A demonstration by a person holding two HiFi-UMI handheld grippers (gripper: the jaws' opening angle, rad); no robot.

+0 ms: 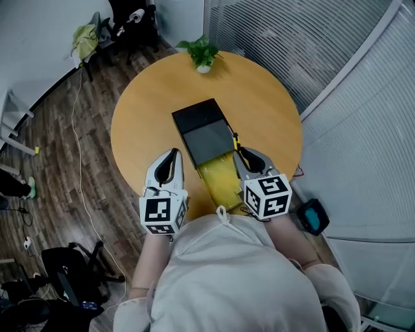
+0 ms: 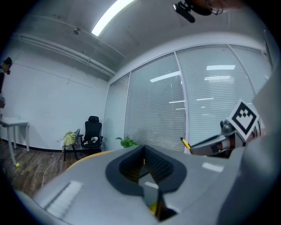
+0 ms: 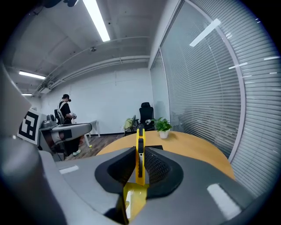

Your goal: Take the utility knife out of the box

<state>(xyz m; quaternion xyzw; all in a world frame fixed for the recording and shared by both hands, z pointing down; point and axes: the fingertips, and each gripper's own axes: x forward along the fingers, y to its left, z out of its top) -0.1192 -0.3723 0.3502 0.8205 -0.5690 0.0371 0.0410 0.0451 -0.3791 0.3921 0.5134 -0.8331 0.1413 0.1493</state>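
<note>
On the round wooden table (image 1: 142,110) lies a black box (image 1: 198,117), open, with a yellow inner part (image 1: 222,178) drawn out towards me. My right gripper (image 1: 240,151) hovers over the box's right edge, shut on the yellow utility knife (image 1: 235,140). In the right gripper view the knife (image 3: 140,149) stands upright, clamped in the right gripper (image 3: 139,154). My left gripper (image 1: 173,153) hangs left of the box, jaws together and empty. In the left gripper view the left gripper (image 2: 144,154) is also empty, and the knife's tip (image 2: 185,143) juts from the right gripper.
A small potted plant (image 1: 203,55) stands at the table's far edge. Glass walls with blinds (image 1: 337,78) run along the right. A black office chair (image 1: 130,19) stands at the back, cables trail on the wood floor, and a blue-black object (image 1: 313,216) lies at my right.
</note>
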